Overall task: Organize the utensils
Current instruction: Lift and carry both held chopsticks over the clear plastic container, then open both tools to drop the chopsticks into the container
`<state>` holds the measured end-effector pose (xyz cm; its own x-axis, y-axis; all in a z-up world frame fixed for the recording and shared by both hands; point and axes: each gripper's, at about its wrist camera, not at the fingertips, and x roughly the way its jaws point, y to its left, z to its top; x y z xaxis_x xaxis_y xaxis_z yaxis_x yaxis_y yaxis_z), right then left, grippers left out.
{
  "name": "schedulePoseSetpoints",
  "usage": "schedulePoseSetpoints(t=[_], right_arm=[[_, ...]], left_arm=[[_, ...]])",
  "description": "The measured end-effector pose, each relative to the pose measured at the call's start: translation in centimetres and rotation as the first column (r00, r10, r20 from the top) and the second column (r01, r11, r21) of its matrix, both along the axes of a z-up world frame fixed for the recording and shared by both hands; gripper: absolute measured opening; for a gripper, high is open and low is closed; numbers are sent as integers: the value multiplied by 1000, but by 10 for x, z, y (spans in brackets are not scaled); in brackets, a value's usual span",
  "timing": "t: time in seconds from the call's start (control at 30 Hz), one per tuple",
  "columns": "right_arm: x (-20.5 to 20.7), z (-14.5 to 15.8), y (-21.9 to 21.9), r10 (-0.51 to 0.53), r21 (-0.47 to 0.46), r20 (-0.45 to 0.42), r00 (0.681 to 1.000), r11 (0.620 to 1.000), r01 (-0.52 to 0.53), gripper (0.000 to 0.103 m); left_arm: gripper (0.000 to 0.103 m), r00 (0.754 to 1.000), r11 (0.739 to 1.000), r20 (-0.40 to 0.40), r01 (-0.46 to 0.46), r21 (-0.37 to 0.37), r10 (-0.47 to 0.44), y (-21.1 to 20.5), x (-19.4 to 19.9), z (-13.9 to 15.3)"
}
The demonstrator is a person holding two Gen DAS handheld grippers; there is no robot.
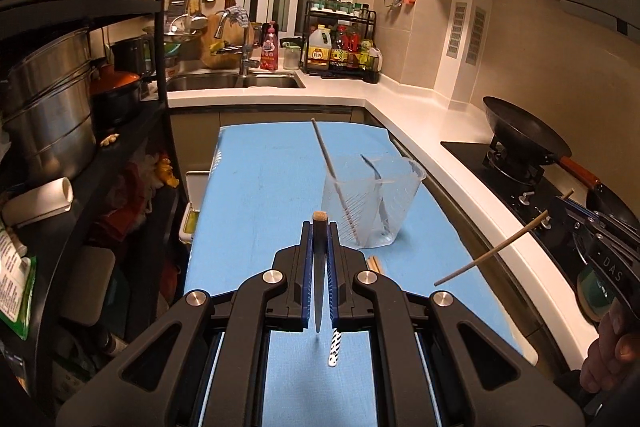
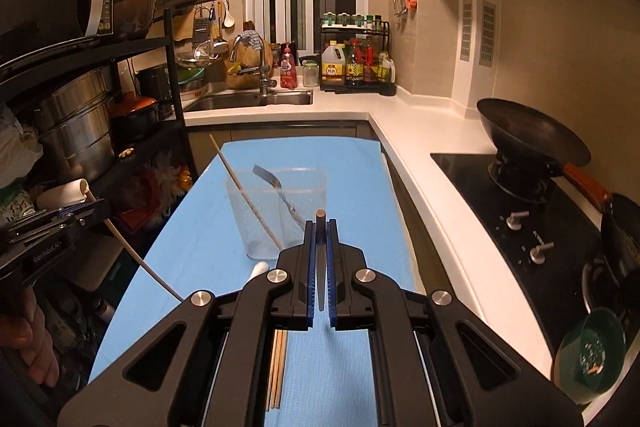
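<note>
Wooden chopsticks, one clamped in each of the left gripper (image 1: 320, 227) and right gripper (image 2: 320, 223), are judged due next for lowering into the clear cup (image 1: 372, 203).

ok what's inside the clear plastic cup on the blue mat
Inside the clear cup a pale chopstick and a metal fork lean against its walls. Whether anything small lies on its bottom cannot be told.
</note>
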<state>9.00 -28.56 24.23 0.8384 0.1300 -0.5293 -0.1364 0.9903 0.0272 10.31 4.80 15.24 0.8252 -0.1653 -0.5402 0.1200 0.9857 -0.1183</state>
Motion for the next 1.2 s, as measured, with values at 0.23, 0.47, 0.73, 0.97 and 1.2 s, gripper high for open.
schedulePoseSetpoints(t=[0.23, 0.47, 0.73, 0.97, 1.2], right_arm=[[21, 22, 2, 23, 16, -18, 1000, 1000, -22, 5], [43, 46, 0, 37, 24, -14, 999, 999, -37, 5], [64, 106, -1, 46, 27, 87, 995, 998, -48, 5], [100, 116, 19, 77, 14, 107, 991, 997, -79, 5], [148, 70, 30, 80, 0, 9, 997, 997, -80, 5]], left_arm=[[7, 999, 1000, -34, 5, -6, -5, -5, 21, 25], [7, 999, 999, -28, 39, -16, -40, -12, 39, 51], [7, 996, 996, 54, 68, -52, -65, -11, 67, 108], [7, 992, 996, 101, 81, -43, -77, -27, 106, 135], [7, 994, 994, 22, 108, 29, -109, -50, 154, 96]])
